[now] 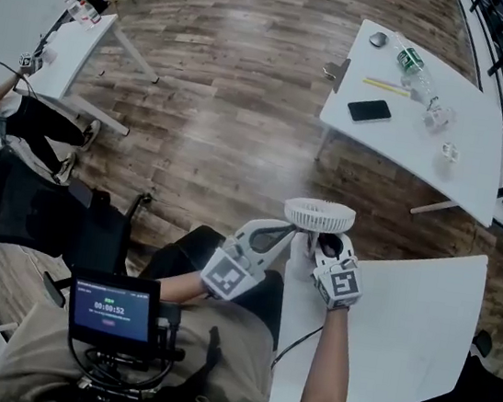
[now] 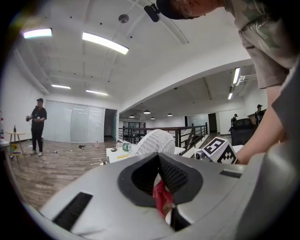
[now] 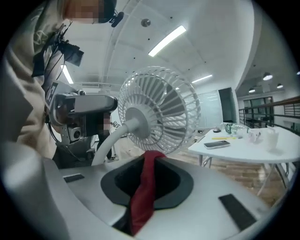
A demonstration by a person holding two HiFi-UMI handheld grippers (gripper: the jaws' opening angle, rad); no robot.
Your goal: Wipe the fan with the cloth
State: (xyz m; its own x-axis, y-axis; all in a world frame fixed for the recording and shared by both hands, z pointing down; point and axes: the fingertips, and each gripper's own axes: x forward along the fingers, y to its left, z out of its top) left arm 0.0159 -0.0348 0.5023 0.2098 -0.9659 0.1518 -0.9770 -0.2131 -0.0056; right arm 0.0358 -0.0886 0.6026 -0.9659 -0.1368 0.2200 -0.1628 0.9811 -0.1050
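Both my tongs are up by the fan (image 3: 159,110). My right tongs (image 3: 149,168) are squeezing the red cloth (image 3: 140,206). The cloth sticks up out of them to the bottom edge of the fan's round white cage, touching it or just beside it. My left tongs (image 2: 159,173) are clenched tight on a small red bit (image 2: 161,197). It looks like a corner of the same cloth, but I cannot be sure. The fan is just in front of both tongs, over the near corner of the white table (image 1: 399,337). My right tongs look at its back side, where its bent white neck curves down. I cannot see what its foot stands on. I think I am in the wiping step, right at the start of a rub on the cage. Next I need to slide the cloth along the thin wires and go round the cage bit by bit. I should push softly, so the light fan does not tip or slide away. Farther off, on the wood floor (image 1: 229,99), is another white table (image 1: 447,130) with a phone (image 1: 369,111) and a bottle (image 1: 410,62) on it.
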